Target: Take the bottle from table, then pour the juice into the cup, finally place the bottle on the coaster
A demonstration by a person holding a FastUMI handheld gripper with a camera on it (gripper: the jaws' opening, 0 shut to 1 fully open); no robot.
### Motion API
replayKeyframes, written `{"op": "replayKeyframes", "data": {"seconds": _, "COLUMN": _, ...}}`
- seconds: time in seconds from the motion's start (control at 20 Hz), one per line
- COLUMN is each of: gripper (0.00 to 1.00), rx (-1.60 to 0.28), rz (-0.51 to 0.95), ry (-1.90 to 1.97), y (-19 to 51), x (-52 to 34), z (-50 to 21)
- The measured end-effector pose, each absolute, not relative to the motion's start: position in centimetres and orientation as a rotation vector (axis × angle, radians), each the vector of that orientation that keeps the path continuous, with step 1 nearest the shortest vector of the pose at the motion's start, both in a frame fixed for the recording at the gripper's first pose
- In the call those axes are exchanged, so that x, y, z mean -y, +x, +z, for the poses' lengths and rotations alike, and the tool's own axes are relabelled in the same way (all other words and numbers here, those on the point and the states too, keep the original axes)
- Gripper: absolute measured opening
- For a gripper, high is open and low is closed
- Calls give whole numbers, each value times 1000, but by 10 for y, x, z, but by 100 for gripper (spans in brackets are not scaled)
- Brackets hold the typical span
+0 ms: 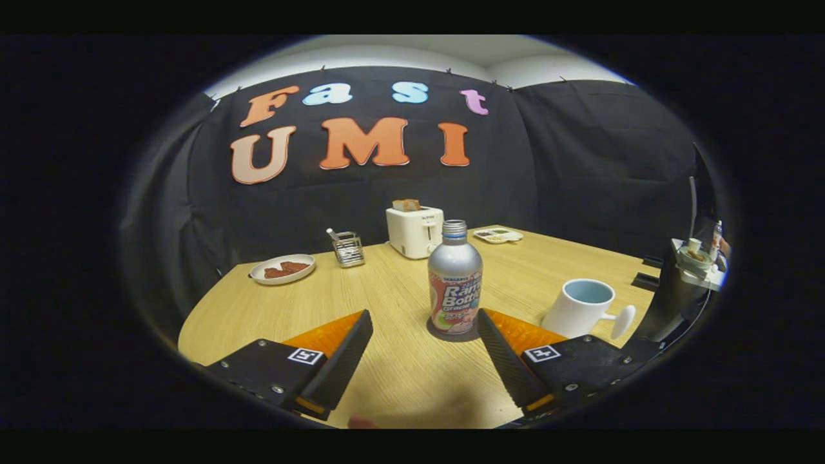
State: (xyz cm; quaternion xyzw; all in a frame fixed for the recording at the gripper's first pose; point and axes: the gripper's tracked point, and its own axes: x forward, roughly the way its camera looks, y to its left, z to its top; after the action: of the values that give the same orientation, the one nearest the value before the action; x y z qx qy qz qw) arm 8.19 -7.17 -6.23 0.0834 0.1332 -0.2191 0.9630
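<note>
A silver metal bottle (455,283) with a colourful label and a screw cap stands upright on the wooden table (399,367). Under its base lies a dark round coaster (437,336). My gripper (424,316) is open, its two black fingers spread wide and nothing between them. The bottle stands just ahead of the fingertips, close to the tip of the right finger (499,348). A white cup (579,308) with a pale blue inside stands to the right of the bottle, beyond the right finger, handle pointing right.
Further back stand a white toaster (414,231) holding a slice of bread, a small metal rack (349,249), a white plate (282,269) with reddish food and a small tray (497,235). A black stand (673,293) rises at the table's right edge.
</note>
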Motion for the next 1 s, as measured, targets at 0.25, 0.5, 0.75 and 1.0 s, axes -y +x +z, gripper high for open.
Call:
{"op": "replayKeyframes", "data": {"seconds": 0.25, "gripper": 97, "rx": -198, "rz": -316, "ry": 173, "y": 65, "x": 31, "z": -37}}
{"op": "replayKeyframes", "data": {"seconds": 0.5, "gripper": 97, "rx": -141, "rz": -208, "ry": 146, "y": 54, "x": -3, "z": -19}}
{"op": "replayKeyframes", "data": {"seconds": 0.75, "gripper": 97, "rx": -100, "rz": -145, "ry": 104, "y": 52, "x": -23, "z": -4}}
{"op": "replayKeyframes", "data": {"seconds": 1.0, "gripper": 97, "rx": -91, "rz": -140, "ry": 71, "y": 51, "x": -28, "z": 5}}
